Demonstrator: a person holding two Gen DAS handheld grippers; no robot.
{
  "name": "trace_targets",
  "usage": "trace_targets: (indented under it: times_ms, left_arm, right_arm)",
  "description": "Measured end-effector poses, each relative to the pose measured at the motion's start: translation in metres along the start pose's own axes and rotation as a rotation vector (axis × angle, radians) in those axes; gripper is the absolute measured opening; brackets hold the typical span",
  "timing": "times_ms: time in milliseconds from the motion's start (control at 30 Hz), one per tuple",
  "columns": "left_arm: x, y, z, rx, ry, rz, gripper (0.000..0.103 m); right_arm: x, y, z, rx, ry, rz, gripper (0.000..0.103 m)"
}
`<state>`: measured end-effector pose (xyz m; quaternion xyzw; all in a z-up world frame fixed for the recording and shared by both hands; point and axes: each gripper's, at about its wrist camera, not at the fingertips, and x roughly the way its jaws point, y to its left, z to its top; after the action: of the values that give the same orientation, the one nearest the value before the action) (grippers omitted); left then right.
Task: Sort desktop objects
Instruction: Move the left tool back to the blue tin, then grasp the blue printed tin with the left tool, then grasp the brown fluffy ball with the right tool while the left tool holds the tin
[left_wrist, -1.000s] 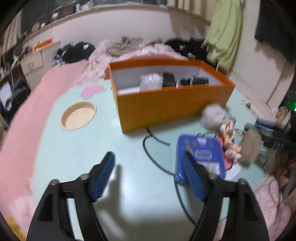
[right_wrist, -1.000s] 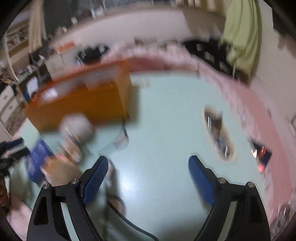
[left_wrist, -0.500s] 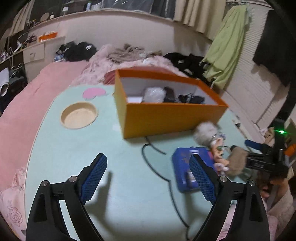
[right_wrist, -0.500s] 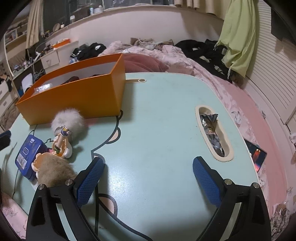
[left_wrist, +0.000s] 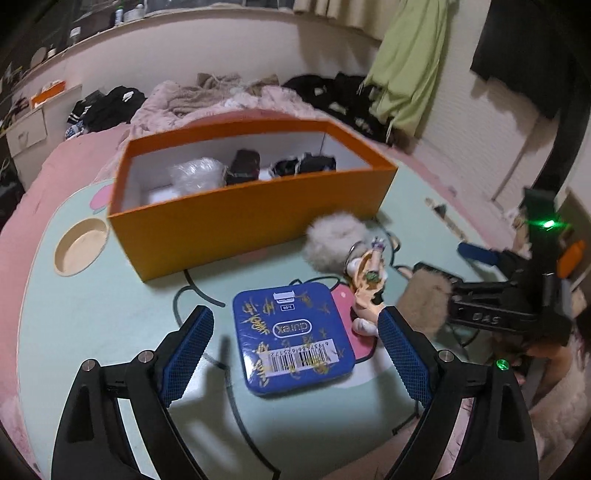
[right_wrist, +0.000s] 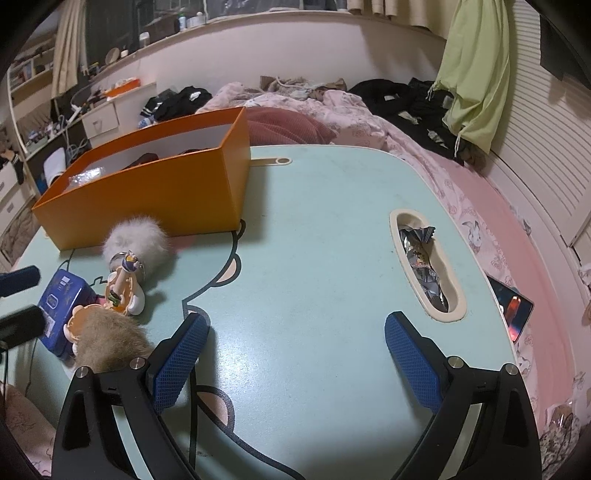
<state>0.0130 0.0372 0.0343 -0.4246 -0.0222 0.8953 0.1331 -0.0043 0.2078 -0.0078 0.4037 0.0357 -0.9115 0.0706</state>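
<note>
Two hand-held grippers gape empty over the desk — the left hand-held gripper straddles the blue tin, apparently lining up a grasp, destined for the orange box; the right hand-held gripper waits.

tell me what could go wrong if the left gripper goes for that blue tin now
1. The blue tin looks nearly as wide as the open left gripper, so the fingers may land on its lid instead of straddling it.
2. The figurine keychain lies against the tin's right edge; the right-hand finger could snag it.
</note>
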Motion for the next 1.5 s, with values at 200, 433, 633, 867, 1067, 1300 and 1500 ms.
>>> trace_targets:
  times_ms: [200,433,633,867,1067,1300,1500]
  left_arm:
    - [0.02,-0.01,-0.006,0.054,0.095,0.073,0.09]
    - [0.007,-0.005,-0.011,0.033,0.06,0.063,0.067]
    - [0.003,0.004,-0.012,-0.001,0.034,0.032,0.066]
    - [-0.005,0.013,-0.013,-0.034,-0.005,0.022,0.066]
    - [-0.004,0.014,-0.012,-0.045,-0.013,0.022,0.066]
    - [-0.006,0.016,-0.012,-0.051,-0.022,0.018,0.066]
    - [-0.012,0.018,-0.012,-0.064,-0.046,0.007,0.066]
  right_arm:
    - [0.0,0.0,0.001,0.002,0.0,0.002,0.097]
    - [-0.001,0.002,0.0,0.006,-0.004,0.005,0.097]
    - [-0.007,-0.003,-0.002,0.046,-0.029,0.043,0.097]
    - [-0.039,0.004,-0.004,0.065,-0.134,0.33,0.097]
    - [-0.046,0.037,-0.004,-0.042,-0.118,0.445,0.096]
    - [-0.017,0.044,-0.003,-0.021,0.02,0.496,0.035]
    - [-0.026,0.034,-0.005,0.0,-0.035,0.484,0.034]
